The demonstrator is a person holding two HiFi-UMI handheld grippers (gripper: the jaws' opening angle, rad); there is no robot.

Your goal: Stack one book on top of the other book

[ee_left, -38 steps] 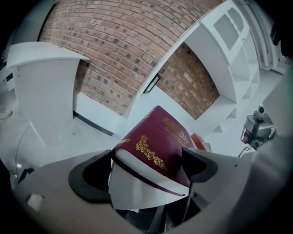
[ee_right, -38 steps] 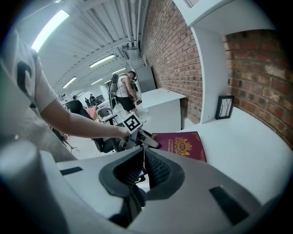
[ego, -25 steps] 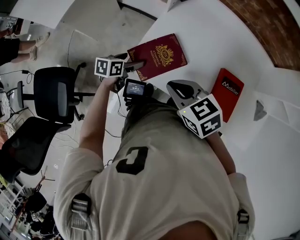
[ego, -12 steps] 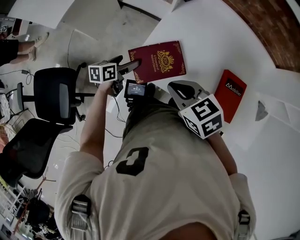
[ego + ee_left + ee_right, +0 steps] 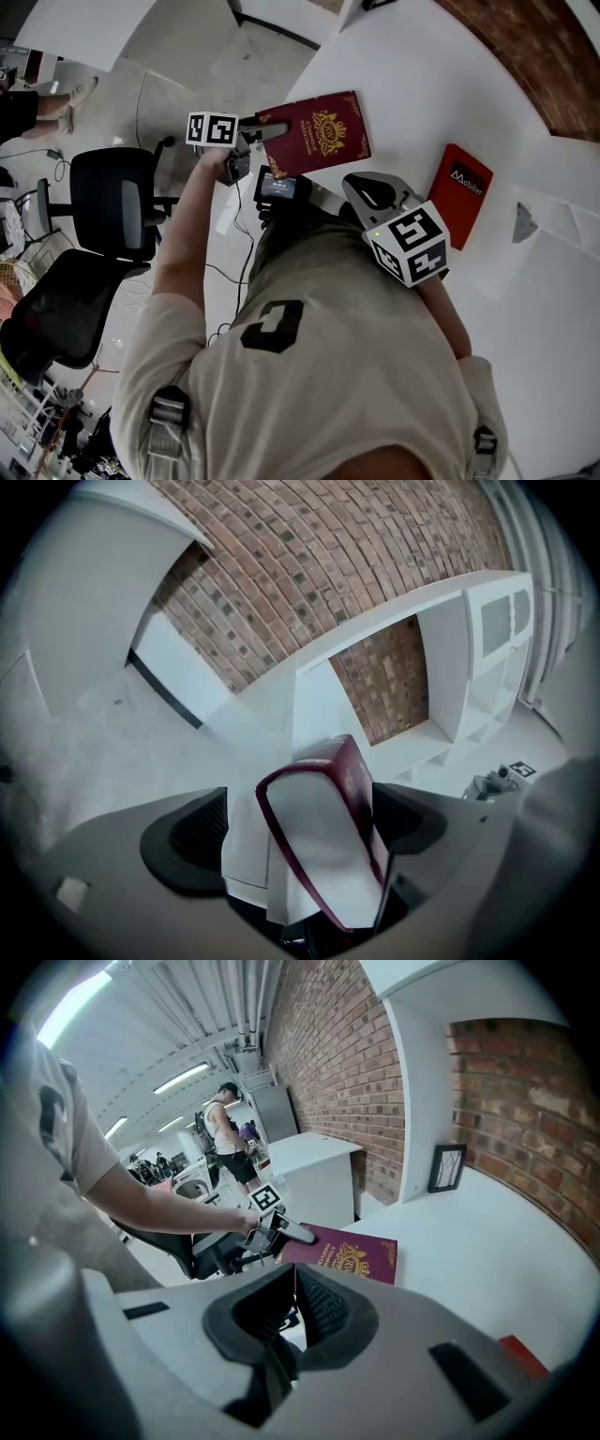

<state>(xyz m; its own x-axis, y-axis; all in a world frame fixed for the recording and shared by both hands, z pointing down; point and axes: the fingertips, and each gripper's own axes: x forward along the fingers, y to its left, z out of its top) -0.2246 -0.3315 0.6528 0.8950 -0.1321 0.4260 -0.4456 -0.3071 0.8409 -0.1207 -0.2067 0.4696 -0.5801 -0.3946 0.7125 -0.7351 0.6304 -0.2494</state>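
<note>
One edge of the maroon book [image 5: 323, 131] sat clamped in the left gripper [image 5: 265, 129], so it could sag or slip before reaching the red book [image 5: 459, 183]; right gripper [image 5: 292, 1299] closed, empty.

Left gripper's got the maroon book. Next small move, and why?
Probably carry the maroon hardcover book rightward toward the flat red book: the left gripper is shut on its edge, and the other book lies apart on the white table.
</note>
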